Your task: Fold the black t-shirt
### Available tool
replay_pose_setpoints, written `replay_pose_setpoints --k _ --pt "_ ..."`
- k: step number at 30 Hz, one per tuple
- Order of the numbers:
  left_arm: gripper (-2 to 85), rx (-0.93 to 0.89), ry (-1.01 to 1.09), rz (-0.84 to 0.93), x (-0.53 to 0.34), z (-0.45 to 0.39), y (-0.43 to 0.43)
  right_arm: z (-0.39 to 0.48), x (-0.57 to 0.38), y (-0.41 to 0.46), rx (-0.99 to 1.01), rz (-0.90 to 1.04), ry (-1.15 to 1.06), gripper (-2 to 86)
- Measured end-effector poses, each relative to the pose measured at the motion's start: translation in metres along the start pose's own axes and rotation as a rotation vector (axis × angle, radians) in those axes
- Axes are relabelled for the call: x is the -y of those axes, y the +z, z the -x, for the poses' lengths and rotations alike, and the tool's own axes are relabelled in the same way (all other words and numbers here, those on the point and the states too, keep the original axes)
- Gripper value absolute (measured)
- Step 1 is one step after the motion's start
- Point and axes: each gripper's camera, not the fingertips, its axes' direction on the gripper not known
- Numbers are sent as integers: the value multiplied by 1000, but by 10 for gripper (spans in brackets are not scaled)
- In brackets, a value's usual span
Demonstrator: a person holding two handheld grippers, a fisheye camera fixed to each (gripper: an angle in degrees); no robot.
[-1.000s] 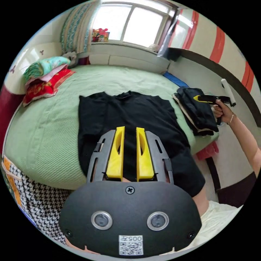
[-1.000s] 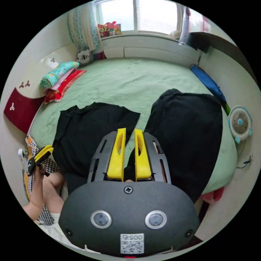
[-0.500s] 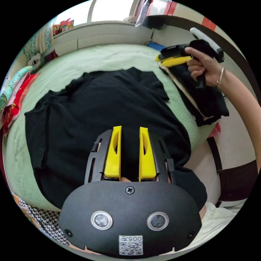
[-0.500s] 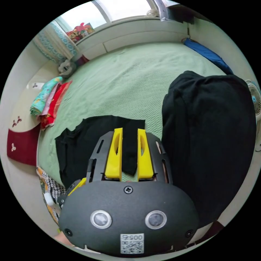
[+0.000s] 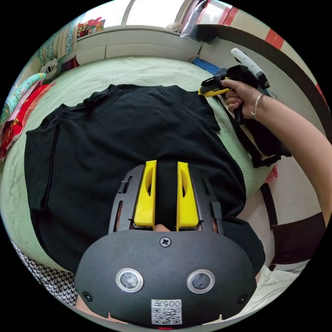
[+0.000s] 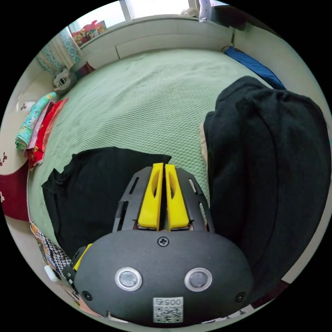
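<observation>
The black t-shirt [image 5: 114, 138] lies spread flat on the green bedspread [image 5: 145, 71], collar toward the window. My left gripper [image 5: 166, 165] hovers open over the shirt's lower middle, with black cloth showing between its yellow jaws. A hand holds my right gripper [image 5: 207, 90] at the far corner of the shirt's right sleeve. In the right gripper view the right gripper [image 6: 159, 166] has its jaws drawn together at that sleeve corner of the t-shirt [image 6: 103, 183], pinching its edge.
A pile of dark folded clothes [image 6: 269, 155] sits right beside the sleeve, near the bed's edge [image 5: 263, 145]. Bright folded bedding [image 6: 34, 124] lies at the far left, and a blue item [image 6: 252, 65] by the wall. Houndstooth cloth [image 5: 52, 280] hangs below the bed edge.
The right gripper's jaws have gone from open over the sleeve to shut at its corner. The left gripper has come lower and closer over the shirt and stays open.
</observation>
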Motion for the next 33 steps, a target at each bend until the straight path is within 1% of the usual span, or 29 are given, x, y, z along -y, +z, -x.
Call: replay_pose_setpoints --k 4,8,10,12,13,15,19,22,24,27,29,33 --pt "99 20 8 21 6 -3 -1 14 0 -20 -23 -14 -50 -16" --pt "98 -20 -44 -2 6 3 -8 64 -14 -56 -67 -100 -152 -15" --pt "98 -1 -67 -9 4 6 -16 93 -22 -69 -30 -111 -217 -12" --pt "99 49 -79 -15 0 8 -27 130 -30 -80 70 -79 -309 0" --pt "100 69 -77 -23 -3 10 -36 136 -31 -83 89 -76 -327 3" --pt "99 83 -79 -45 -11 15 -51 148 -39 -95 157 -102 -383 39" --pt "98 80 -105 -82 -42 35 -82 128 -48 -95 177 -79 -382 45" --pt "95 74 -150 -95 -68 52 -95 92 -61 -75 149 -15 -361 44" --pt "93 75 -181 -97 -81 61 -99 65 -75 -49 154 82 -320 55" --pt "95 97 -219 -94 -93 79 -103 49 -94 -24 137 136 -303 60" --pt "98 144 -247 -111 -92 99 -113 47 -98 -17 130 144 -303 60" --pt "101 206 -294 -171 -76 143 -131 46 -83 -24 162 37 -311 75"
